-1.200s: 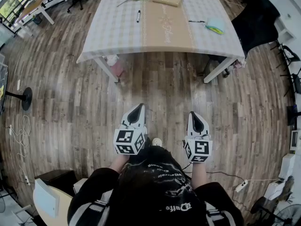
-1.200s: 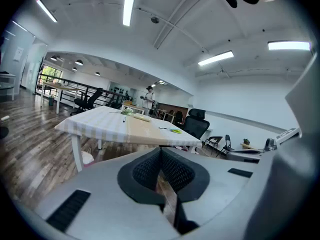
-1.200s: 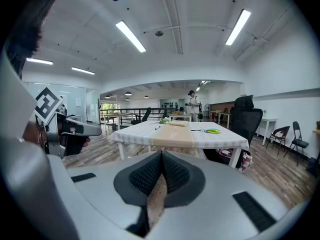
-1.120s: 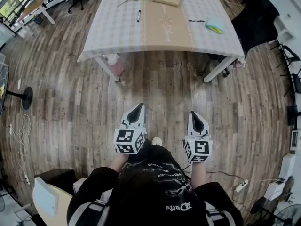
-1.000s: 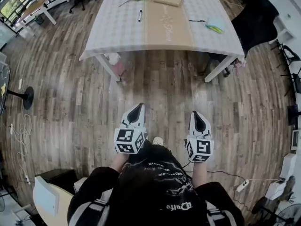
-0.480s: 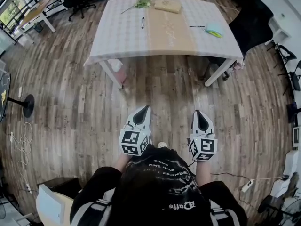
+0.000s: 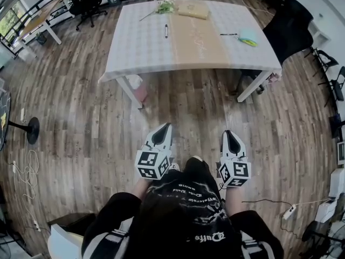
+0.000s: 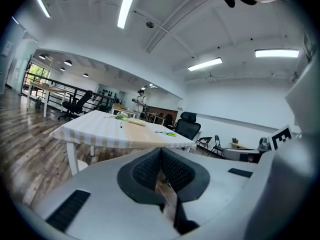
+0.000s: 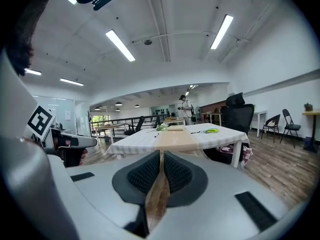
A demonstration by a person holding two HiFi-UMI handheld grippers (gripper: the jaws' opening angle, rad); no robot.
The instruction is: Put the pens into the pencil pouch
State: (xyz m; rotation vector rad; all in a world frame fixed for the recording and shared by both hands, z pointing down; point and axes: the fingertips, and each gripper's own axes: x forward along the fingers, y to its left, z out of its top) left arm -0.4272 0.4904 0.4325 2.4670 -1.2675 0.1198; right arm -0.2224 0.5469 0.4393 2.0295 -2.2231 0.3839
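Approach stage: left tool was shut, empty; right tool had just been opening, nothing between. Next: reach the upper-frame worktop, probably that pen.

Ahead: bare wooden floor lies open up to the surface.
Right side: black chair crowds the surface's corner.
Near edge: unblocked.

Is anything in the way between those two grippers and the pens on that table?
Nothing visible. Only bare wooden floor separates the left gripper and right gripper from the table. The black pen and the second pen beside the pencil pouch lie uncovered. The right gripper's jaws have just been opening, with nothing between them.
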